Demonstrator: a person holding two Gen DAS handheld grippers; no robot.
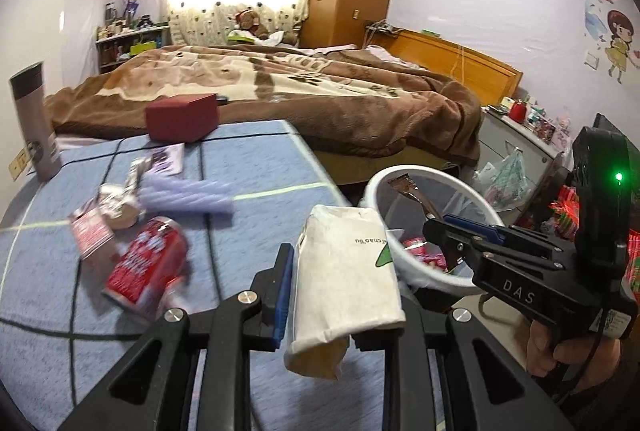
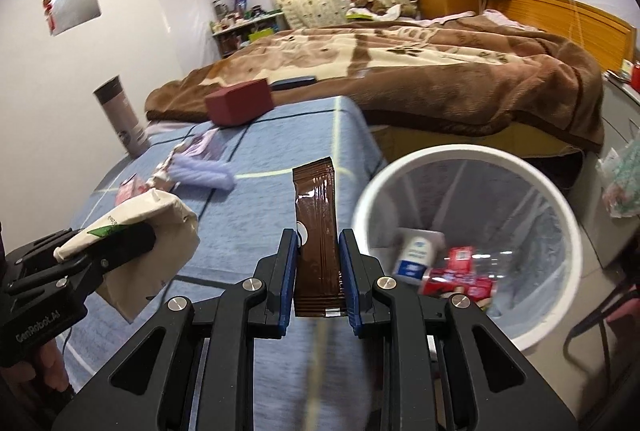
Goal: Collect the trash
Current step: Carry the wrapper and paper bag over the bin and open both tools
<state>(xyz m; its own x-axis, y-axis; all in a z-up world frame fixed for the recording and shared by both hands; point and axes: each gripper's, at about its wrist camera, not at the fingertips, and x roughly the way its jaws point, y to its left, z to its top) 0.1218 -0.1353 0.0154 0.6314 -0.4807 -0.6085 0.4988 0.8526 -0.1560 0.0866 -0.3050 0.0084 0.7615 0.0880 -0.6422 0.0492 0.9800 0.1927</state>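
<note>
Trash is in both grips at once: the left gripper (image 1: 340,295) has its jaws closed on a crumpled white paper bag with a green mark (image 1: 346,283), and the right gripper (image 2: 318,271) has its jaws nearly closed on a glossy brown foil sachet (image 2: 316,223), which stands upright between them.

The round white waste bin with a clear liner (image 2: 568,231) sits ahead and to the right of the right jaws, beside the edge of the blue cloth-covered desk (image 2: 260,199); a red wrapper and a small white bottle already lie inside it. The bag hangs limp and bulges well past the left jaws, so it could brush the bin's rim or slip free over the desk. The slick sachet is pinched only along its lower part and may slide or tip out short of the opening. With the two grippers near each other, they could knock together at the bin's mouth.

Left of the left jaws a crushed red can (image 1: 148,267), a red-and-white wrapper (image 1: 90,231) and a lilac ribbed roll (image 1: 188,195) still lie on the desk. Above the bin the way looks open.
</note>
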